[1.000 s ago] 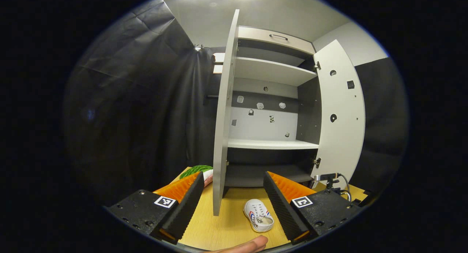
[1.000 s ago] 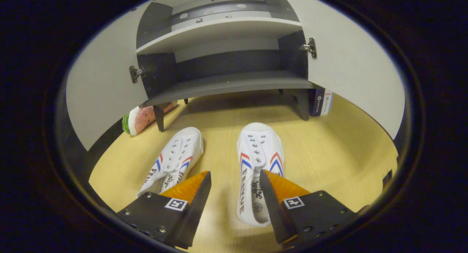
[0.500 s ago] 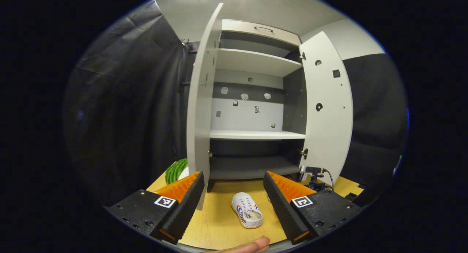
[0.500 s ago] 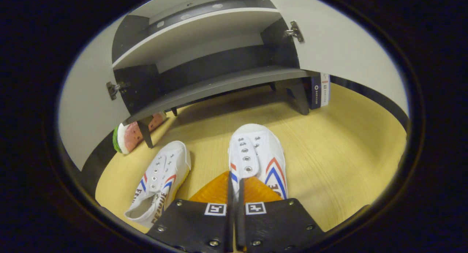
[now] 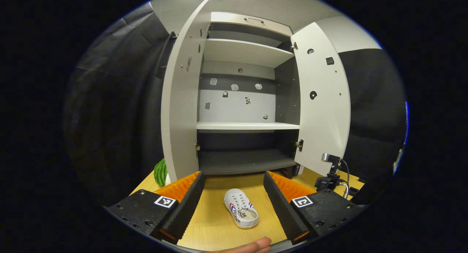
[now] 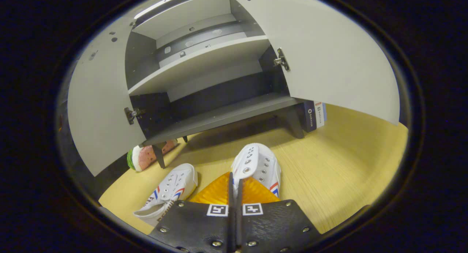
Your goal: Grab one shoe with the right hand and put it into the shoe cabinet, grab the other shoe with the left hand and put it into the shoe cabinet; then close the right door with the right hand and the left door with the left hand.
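So right gripper [image 6: 234, 194] clamps one shoe [image 6: 257, 165], left gripper [image 5: 234, 201] gapes ahead of the other shoe [image 5: 241, 212]; cabinet [image 5: 245, 161] bare, doors wide.

White shoe [image 6: 257, 165] — red-blue stripes.

Two shoes before the open cabinet

White canvas shoe [image 6: 257, 164] right of its twin [image 6: 169, 190], both on the wooden floor [image 6: 340, 172] before the grey cabinet [image 6: 204, 88].

No legible text, shoe [image 6: 166, 196] side lettering perhaps too blurred
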The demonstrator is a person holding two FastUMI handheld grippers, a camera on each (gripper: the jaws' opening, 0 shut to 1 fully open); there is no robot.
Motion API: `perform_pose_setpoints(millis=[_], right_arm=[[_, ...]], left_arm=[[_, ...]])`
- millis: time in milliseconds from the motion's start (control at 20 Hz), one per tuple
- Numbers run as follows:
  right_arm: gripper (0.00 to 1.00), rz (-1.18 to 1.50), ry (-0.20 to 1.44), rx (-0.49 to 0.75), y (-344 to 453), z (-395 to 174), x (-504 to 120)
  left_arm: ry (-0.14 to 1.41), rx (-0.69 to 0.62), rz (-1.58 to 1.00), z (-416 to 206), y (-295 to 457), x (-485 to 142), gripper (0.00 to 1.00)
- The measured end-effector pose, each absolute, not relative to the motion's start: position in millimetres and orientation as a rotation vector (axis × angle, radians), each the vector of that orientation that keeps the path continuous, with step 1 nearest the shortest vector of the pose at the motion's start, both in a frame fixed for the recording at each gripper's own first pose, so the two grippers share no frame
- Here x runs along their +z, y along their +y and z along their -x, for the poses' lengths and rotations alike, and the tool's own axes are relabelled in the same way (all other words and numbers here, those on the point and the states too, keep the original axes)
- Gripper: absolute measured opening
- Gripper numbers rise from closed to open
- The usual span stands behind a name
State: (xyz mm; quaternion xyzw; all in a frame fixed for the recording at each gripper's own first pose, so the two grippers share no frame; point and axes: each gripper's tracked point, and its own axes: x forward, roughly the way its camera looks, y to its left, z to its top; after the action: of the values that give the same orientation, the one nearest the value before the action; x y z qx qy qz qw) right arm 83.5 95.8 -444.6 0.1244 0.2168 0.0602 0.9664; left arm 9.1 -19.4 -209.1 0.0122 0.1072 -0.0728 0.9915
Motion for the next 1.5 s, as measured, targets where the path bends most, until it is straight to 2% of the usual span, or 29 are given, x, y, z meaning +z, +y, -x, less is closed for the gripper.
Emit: perform_pose_setpoints(millis=[250, 500, 850, 1000, 1300, 1500], right_arm=[[0.00, -0.209, 0.325, 0.166, 101, -89, -370], [0.00, -0.134, 0.225, 0.212, 112, -102, -262], [0.00, 0.041, 0.138, 0.213, 119, -169, -127], [0.01, 0.070, 0.126, 0.204, 127, -210, -85], [0.01, 0.194, 0.186, 0.171, 147, -298, -71], [0.01, 0.295, 0.274, 0.216, 172, -349, -101]], left_arm=[[0.247, -0.144, -0.015, -37, -20, -222, 1.00], [0.236, -0.127, -0.040, -67, -14, -216, 1.00], [0.131, -0.034, -0.045, -95, 10, -192, 0.99], [0.103, -0.042, -0.006, -99, 11, -183, 0.98], [0.099, -0.069, 0.050, -96, 7, -183, 0.99], [0.080, -0.071, 0.055, -90, 5, -181, 0.99]])
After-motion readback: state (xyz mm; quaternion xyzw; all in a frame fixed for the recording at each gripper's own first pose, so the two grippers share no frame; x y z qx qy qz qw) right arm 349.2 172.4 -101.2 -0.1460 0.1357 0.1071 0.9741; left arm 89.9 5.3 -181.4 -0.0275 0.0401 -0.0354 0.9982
